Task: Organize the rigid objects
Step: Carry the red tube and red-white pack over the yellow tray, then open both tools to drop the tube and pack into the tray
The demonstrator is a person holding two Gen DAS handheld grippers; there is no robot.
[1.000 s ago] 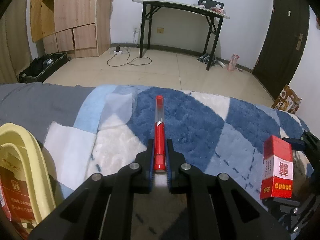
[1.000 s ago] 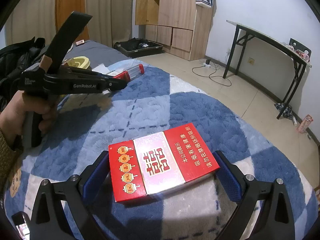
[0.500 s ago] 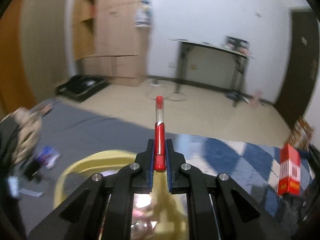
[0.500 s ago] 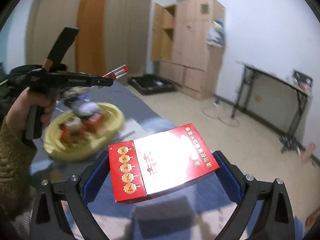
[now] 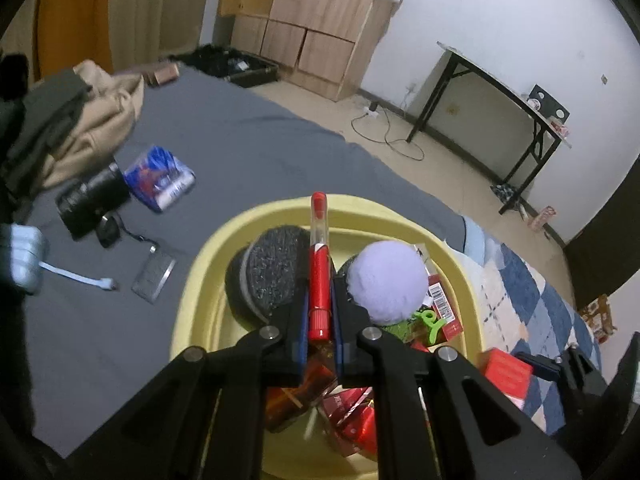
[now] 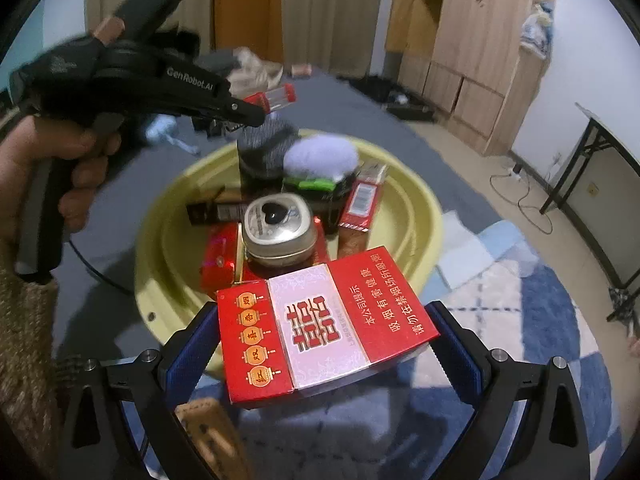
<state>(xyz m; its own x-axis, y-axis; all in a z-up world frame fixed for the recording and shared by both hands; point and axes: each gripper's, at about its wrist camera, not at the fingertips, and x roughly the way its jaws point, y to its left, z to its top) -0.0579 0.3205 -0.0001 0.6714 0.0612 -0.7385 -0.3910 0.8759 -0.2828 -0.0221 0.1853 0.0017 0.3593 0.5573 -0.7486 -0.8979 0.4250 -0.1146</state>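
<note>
My right tongs grip a red cigarette pack by its two short ends, flat and level just short of the yellow basin, likely to slide in. Over the basin's middle, my left tongs pinch a red tube, above the purple ball and packs already gathered.

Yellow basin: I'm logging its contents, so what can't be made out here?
- Left wrist view: yellow basin, near part hidden behind left gripper fingers.
- Right wrist view: red cigarette pack covers the near rim; purple ball is motion-blurred.
</note>
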